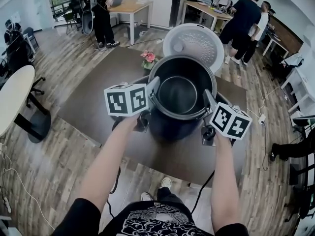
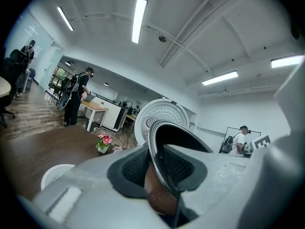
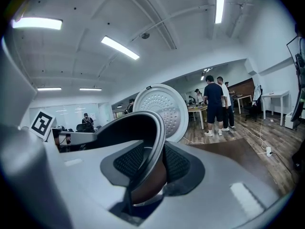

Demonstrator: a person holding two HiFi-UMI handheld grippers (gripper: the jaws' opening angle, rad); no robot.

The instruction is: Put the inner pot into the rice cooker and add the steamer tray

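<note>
The dark inner pot (image 1: 180, 87) with a metal rim hangs between my two grippers, over the dark rice cooker body (image 1: 170, 127). My left gripper (image 1: 153, 91) is shut on the pot's left rim (image 2: 164, 142), which sits pinched between its ribbed pads (image 2: 136, 166). My right gripper (image 1: 209, 101) is shut on the right rim (image 3: 157, 142), gripped between its pads (image 3: 178, 163). Behind the pot the cooker's white lid (image 1: 193, 42) stands open. A white round object (image 2: 56, 174) lies low on the left in the left gripper view; I cannot tell what it is.
A small pot of pink flowers (image 1: 148, 59) stands on the brown table (image 1: 93, 97) behind and left of the cooker. A power cord (image 1: 202, 193) hangs off the front edge. Several people (image 1: 243, 21) stand at desks in the background. A round white table (image 1: 12, 97) is at the far left.
</note>
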